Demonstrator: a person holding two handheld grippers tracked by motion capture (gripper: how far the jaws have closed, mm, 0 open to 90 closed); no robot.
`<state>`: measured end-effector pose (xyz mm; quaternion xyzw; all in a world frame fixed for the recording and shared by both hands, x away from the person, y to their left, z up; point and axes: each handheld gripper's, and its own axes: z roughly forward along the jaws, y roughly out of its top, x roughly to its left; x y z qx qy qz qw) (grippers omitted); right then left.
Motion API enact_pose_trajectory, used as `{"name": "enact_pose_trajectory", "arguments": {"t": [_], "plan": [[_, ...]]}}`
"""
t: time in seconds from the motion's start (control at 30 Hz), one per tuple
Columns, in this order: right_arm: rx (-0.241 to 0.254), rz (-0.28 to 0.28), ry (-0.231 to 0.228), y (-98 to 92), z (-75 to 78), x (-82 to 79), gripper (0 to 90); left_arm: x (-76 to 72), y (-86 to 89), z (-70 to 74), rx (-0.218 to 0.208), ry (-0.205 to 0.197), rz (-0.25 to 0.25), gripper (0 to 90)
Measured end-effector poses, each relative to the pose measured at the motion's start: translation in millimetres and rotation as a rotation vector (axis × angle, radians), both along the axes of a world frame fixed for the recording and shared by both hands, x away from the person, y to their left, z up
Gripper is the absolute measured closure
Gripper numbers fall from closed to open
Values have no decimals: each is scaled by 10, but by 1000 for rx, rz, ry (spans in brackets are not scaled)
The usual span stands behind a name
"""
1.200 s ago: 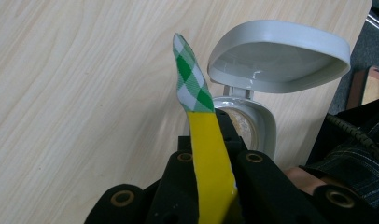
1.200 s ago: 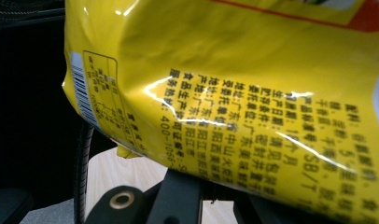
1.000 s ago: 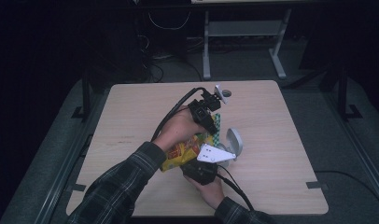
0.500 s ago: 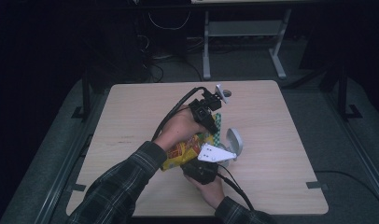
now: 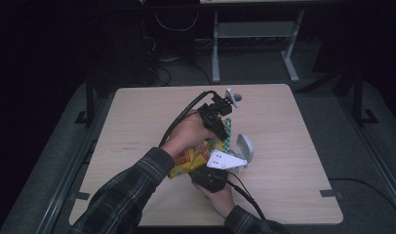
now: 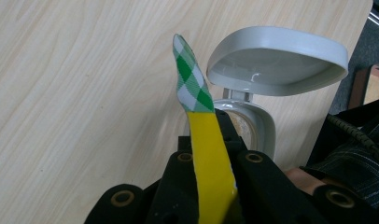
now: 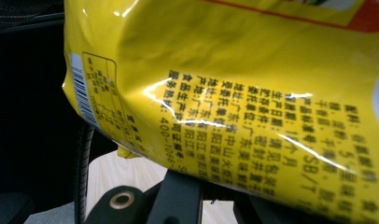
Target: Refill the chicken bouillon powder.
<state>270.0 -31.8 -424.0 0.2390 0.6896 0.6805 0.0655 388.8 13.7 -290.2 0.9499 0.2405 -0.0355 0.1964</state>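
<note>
**Three cameras, one yellow bag**

The high view looks forward and down from above the person's side, taking in the whole surface (image 5: 137,122) from a distance. The left gripper view rides on the left tool (image 6: 214,154), very close, looking along its jaws across the wood toward a grey lidded case (image 6: 271,60). The right gripper view sits on the right tool (image 7: 201,196), almost against the yellow snack bag (image 7: 253,93). All three share that bag; the high and left views share the case.

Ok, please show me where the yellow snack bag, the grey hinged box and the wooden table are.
yellow snack bag (image 7: 253,84), right gripper view, on its printed back.
grey hinged box (image 6: 276,58), left gripper view, on its raised lid.
wooden table (image 5: 293,126), high view, on bare top.
</note>
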Motion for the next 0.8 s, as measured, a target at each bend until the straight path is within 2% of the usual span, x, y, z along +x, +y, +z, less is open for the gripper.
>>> {"name": "enact_pose_trajectory", "arguments": {"t": [0.8], "plan": [[5,0,-5,3,10,8,899,2,1,20,3,-1,0,900]]}}
